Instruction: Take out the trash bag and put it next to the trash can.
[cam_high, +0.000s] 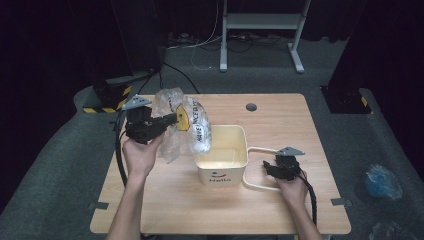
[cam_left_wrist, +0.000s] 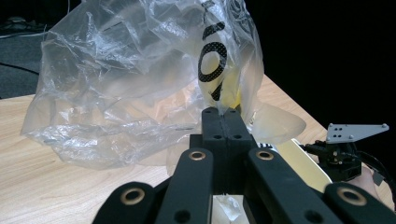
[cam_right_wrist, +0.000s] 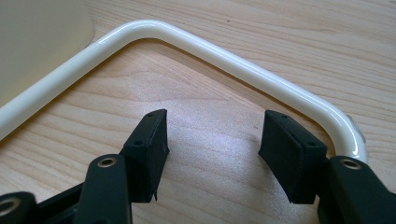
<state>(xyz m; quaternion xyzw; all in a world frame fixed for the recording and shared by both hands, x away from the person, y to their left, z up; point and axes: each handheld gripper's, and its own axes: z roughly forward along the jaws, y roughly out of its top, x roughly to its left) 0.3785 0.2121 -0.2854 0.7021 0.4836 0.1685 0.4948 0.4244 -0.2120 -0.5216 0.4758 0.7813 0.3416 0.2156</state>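
The left gripper (cam_left_wrist: 223, 122) has its jaws pressed together on a crumpled clear plastic bag (cam_left_wrist: 135, 88), pinching it where black lettering and a patch of yellow show through the film. From the high view the left gripper (cam_high: 170, 119) holds the bag (cam_high: 182, 127) up above the wooden table (cam_high: 280, 210), just over the left rim of a cream bucket (cam_high: 222, 155) with a smiley face and writing on its front — the bag hangs against the bucket's edge. The right gripper (cam_right_wrist: 212, 140) stands with its jaws apart and nothing between them, resting low over bare tabletop inside the curve of the bucket's cream handle (cam_right_wrist: 224, 51), which lies flat on the table. In the high view the right gripper (cam_high: 272, 169) sits just right of the bucket.
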